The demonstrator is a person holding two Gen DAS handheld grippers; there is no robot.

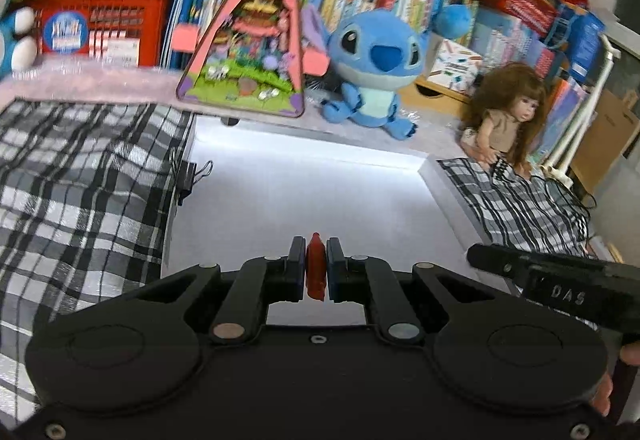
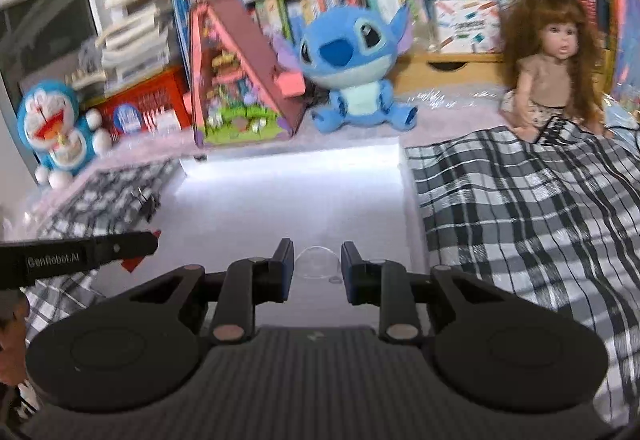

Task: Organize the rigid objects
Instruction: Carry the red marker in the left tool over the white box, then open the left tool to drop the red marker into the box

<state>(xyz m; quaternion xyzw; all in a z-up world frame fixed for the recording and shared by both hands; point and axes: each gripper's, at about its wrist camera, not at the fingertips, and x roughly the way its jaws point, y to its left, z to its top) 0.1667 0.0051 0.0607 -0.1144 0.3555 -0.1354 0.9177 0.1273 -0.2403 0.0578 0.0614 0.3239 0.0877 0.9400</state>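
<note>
The left gripper (image 1: pixel 316 266) has its jaws clamped on a small red piece (image 1: pixel 315 265), long axis upright, above the white worktop (image 1: pixel 280 192). The right gripper (image 2: pixel 317 267) pinches something clear (image 2: pixel 316 260), jaws nearly closed, alongside.

Black grippers (image 1: pixel 316 264), blue-padded fingers (image 2: pixel 285 260)

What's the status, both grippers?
Left gripper shut on a thin red piece. Right gripper closed on a clear plastic item. Both over the white tray; nothing in the way.
</note>
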